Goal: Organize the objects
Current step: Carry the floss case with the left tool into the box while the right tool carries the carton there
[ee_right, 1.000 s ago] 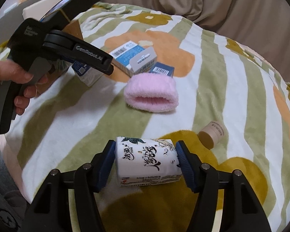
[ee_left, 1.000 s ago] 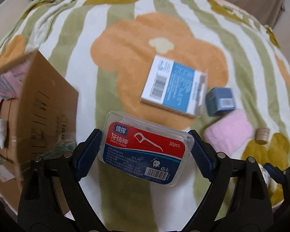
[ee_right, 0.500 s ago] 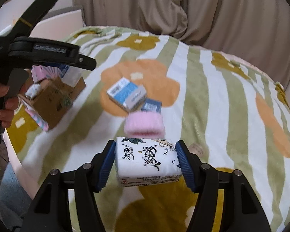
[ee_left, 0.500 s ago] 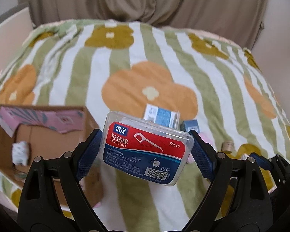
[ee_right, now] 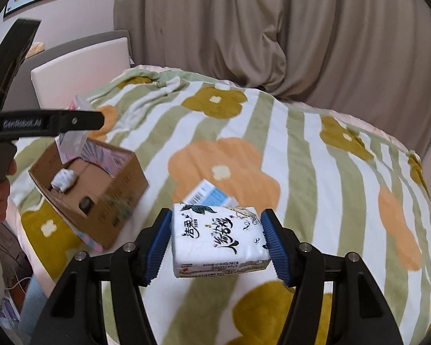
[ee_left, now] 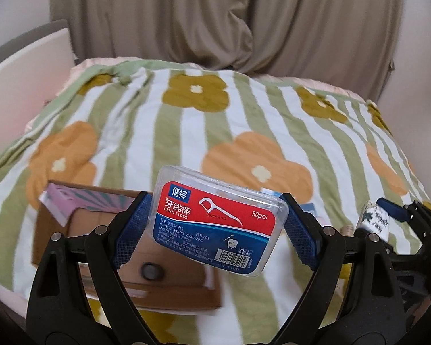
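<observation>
Left tongs (ee_left: 215,224) clamp floss box (ee_left: 219,221), cardboard box (ee_left: 135,256) directly below-left, nearer. Right tongs (ee_right: 217,244) hold tissue pack (ee_right: 218,238); box far left.

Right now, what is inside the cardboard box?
In the cardboard box: a pink patterned packet leaning against the far wall, a small white wrapped item and a small dark round thing. The near wall and left gripper hide the rest.
</observation>
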Available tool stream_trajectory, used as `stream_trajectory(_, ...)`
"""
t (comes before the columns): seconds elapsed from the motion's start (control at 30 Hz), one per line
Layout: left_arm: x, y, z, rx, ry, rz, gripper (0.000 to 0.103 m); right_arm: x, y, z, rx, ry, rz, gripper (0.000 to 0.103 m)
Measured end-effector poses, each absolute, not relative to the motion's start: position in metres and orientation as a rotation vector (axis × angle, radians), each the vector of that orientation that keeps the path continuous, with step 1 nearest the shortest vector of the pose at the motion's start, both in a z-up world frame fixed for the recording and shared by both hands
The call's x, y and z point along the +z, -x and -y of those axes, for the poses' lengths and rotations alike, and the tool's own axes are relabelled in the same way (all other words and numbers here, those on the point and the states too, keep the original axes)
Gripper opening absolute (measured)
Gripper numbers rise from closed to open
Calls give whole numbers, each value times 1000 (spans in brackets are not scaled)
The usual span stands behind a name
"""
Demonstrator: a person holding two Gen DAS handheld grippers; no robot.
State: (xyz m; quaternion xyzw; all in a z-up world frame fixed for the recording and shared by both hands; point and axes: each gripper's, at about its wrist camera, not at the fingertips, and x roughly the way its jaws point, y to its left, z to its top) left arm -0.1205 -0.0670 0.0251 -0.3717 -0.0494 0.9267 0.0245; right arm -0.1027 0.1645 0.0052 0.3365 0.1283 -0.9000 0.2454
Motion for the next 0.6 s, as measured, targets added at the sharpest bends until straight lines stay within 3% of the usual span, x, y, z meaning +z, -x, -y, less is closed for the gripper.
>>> stream_trajectory(0.3,26,113,147,2941,1145,178,87,20,112,-93,-2387,-896,-354,59)
stream_trajectory(0.6,-3,112,224,2958,1208,248,87,0,121,-13,-2290,-934,-376,59)
